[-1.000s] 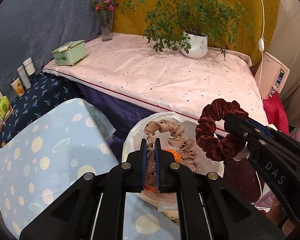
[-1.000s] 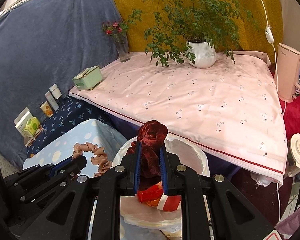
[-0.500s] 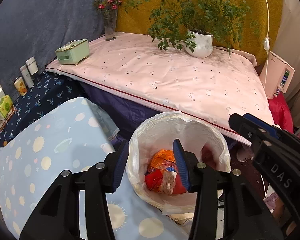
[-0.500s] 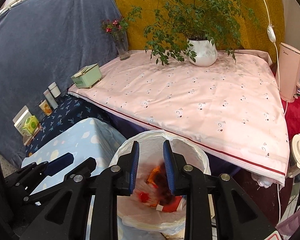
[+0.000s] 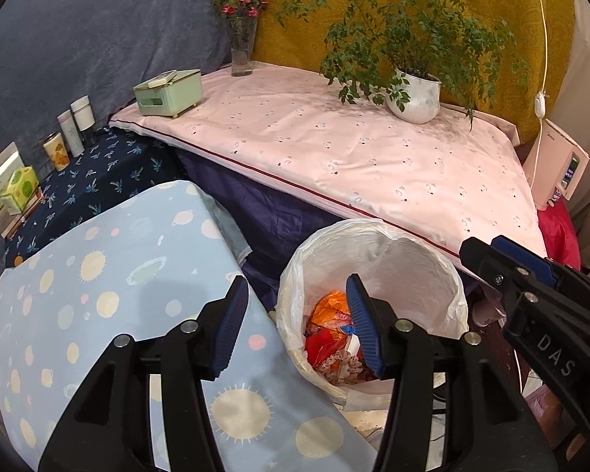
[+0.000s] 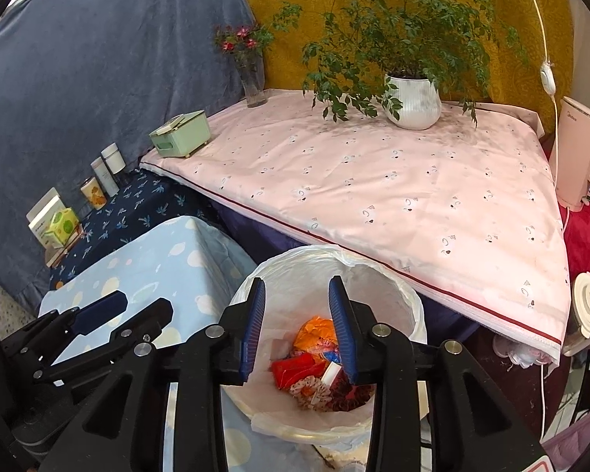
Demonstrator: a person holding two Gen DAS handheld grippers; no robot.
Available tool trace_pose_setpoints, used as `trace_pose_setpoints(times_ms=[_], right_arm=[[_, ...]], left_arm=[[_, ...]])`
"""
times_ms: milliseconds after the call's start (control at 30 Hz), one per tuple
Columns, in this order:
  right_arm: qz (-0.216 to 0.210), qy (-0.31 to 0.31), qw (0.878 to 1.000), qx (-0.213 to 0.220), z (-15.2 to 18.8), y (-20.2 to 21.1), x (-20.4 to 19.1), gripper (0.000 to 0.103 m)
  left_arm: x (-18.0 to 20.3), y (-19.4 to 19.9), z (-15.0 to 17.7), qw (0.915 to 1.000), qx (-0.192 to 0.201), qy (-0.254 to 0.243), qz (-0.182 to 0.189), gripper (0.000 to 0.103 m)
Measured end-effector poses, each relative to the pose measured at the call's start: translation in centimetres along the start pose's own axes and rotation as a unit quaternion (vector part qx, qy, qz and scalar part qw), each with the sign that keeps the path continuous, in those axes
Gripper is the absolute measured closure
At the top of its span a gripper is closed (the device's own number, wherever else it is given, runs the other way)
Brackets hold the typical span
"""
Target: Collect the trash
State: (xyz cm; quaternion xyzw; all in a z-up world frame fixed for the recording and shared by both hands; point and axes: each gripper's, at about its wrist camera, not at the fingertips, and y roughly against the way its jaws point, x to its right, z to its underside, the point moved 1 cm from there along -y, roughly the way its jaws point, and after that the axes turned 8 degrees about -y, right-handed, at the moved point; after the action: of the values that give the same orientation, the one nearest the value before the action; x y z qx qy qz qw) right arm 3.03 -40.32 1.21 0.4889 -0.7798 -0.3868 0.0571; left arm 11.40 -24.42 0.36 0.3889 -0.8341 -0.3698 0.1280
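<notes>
A bin lined with a white bag [image 5: 373, 232] [image 6: 334, 253] stands below both grippers. Inside lie orange and red wrappers [image 5: 328, 308] [image 6: 295, 367], a pink scrunchie [image 6: 308, 387] [image 5: 342, 365] and a dark red scrunchie [image 6: 350, 395]. My left gripper [image 5: 297, 283] hangs over the bin's left rim, its jaws opening with nothing between them. My right gripper [image 6: 297, 281] is over the bin mouth, jaws also opening and empty. In the left wrist view the right gripper [image 5: 503, 259] shows at the right edge. In the right wrist view the left gripper [image 6: 129, 308] sits at lower left.
A table with a pink cloth [image 6: 393, 196] behind the bin carries a potted plant [image 6: 413, 102], a flower vase [image 6: 253, 78] and a green box [image 6: 181, 139]. A light-blue clothed surface [image 5: 98, 275] lies left of the bin. Cans [image 5: 55, 151] stand on a dark blue cloth. A pink appliance [image 6: 582, 153] stands right.
Both grippers opened and let go of their scrunchies, the pink one from the left and the dark red one from the right. Both scrunchies now lie in the bin.
</notes>
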Motion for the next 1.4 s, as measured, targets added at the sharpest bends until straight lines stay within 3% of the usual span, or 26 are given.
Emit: trace_pose_setpoints(times_ms=[367, 433, 500, 700, 1067, 1400], right_arm=[[0.023, 0.028, 0.999, -0.007, 2.0, 0.5, -1.0, 0.05], [0.027, 0.032, 0.999, -0.011, 2.5, 0.5, -1.1, 0.049], [0.03, 0.038, 0.999, -0.015, 3.1, 0.4, -1.2, 0.049], [0.035, 0.049, 0.998, -0.025, 4.7, 0.4, -1.5, 0.047], [0.054, 0.064, 0.996, -0.025, 6.4, 0.7, -1.7, 0.024], [0.054, 0.062, 0.996, -0.043, 7.4, 0.1, -1.2, 0.017]], left_arm=[[-2.6, 0.8, 2.3, 0.9992, -0.004, 0.03, -0.025, 0.048], [-2.9, 0.9, 2.9, 0.9989, -0.006, 0.032, -0.033, 0.048], [-3.2, 1.1, 3.5, 0.9986, -0.007, 0.037, -0.036, 0.04], [-3.8, 1.4, 5.1, 0.9977, -0.011, 0.038, -0.055, 0.039], [-4.5, 1.8, 6.9, 0.9971, -0.014, 0.046, -0.06, 0.026], [-4.4, 1.6, 7.7, 0.9971, -0.018, 0.043, -0.061, 0.019]])
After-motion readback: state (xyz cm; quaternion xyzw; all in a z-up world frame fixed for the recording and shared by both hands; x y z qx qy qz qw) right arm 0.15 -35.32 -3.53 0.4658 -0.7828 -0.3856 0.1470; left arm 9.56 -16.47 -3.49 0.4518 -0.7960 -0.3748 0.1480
